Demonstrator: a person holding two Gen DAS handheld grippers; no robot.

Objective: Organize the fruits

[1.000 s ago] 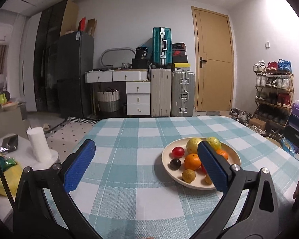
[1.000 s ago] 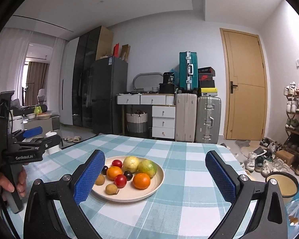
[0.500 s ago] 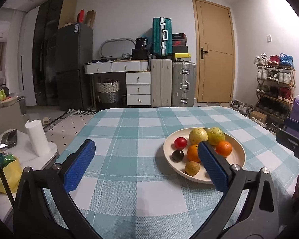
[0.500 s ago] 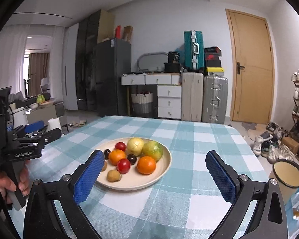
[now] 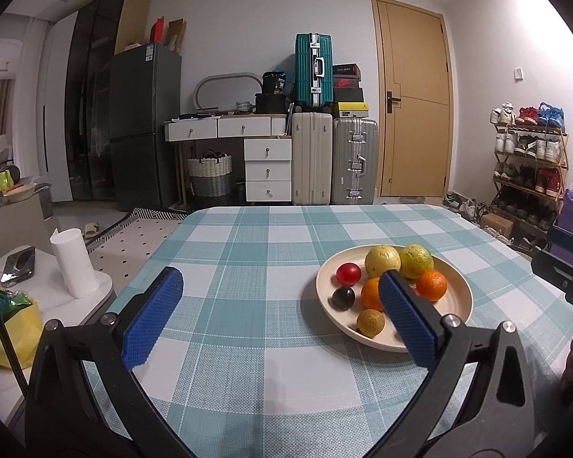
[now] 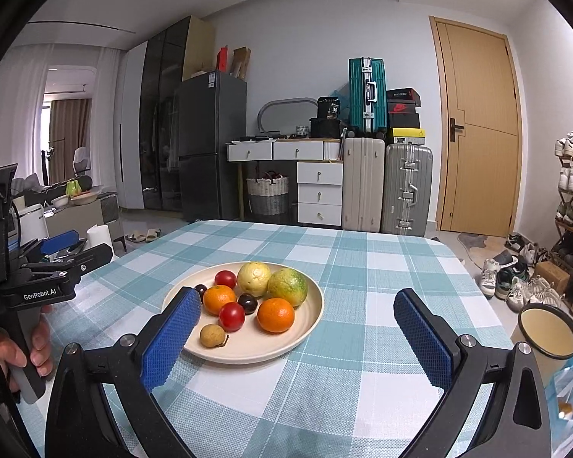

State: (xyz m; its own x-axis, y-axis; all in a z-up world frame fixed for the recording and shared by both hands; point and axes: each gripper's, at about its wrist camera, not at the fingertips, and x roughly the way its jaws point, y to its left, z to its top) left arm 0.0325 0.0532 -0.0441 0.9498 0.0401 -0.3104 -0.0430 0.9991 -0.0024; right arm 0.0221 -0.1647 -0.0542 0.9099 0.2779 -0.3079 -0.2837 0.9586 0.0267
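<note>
A cream plate [image 6: 313, 316] [image 5: 460, 288] holds several fruits on the checked table: a yellow citrus [image 6: 254, 278], a green citrus [image 6: 287, 287], oranges [image 6: 275, 315], red tomatoes [image 6: 232, 316], dark plums [image 6: 247, 302] and a small brown fruit [image 6: 212, 335]. My right gripper [image 6: 298, 334] is open and empty, near the plate's front edge, its left finger beside the rim. My left gripper [image 5: 279, 313] is open and empty, left of the plate; its right finger hides part of the plate. The left gripper also shows in the right wrist view [image 6: 68, 255].
The table's checked cloth [image 5: 248, 267] stretches ahead. A side table with a white paper roll [image 5: 72, 263] stands at the left. A round bin [image 6: 548, 330] and shoes lie on the floor at the right. Suitcases, drawers and a door stand behind.
Both grippers have tilted and moved closer over the table; the plate sits lower and larger in both views. Both stay open.
</note>
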